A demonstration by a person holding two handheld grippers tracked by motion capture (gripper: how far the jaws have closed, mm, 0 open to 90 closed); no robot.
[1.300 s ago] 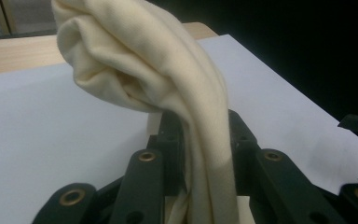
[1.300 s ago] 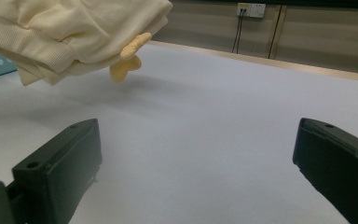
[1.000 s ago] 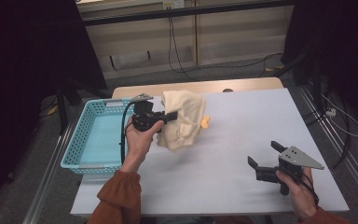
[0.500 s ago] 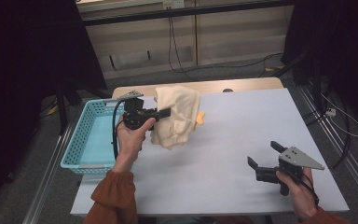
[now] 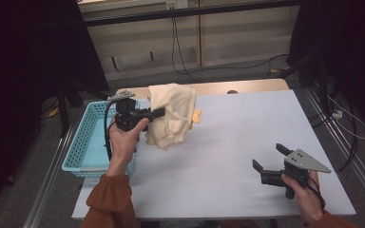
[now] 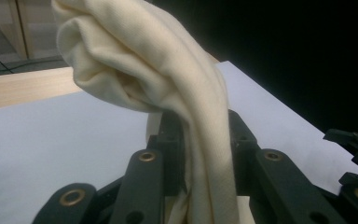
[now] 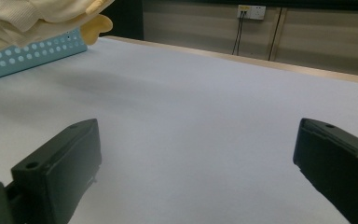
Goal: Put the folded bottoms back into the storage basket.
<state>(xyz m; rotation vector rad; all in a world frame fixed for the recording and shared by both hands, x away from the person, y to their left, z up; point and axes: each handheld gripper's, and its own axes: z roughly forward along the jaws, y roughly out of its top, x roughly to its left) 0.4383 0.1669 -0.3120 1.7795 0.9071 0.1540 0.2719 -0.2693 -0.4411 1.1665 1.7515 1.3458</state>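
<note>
Now left gripper (image 5: 159, 112) clamps cream cloth (image 5: 171, 114); lifted.

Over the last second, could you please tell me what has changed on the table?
The left hand-held gripper, shut on the cream cloth, has carried it up and toward the blue basket; the cloth now hangs beside the basket's rim. Nothing was grasped or released. The right hand-held gripper stayed put near the table's right front corner, its jaws open and empty.
</note>
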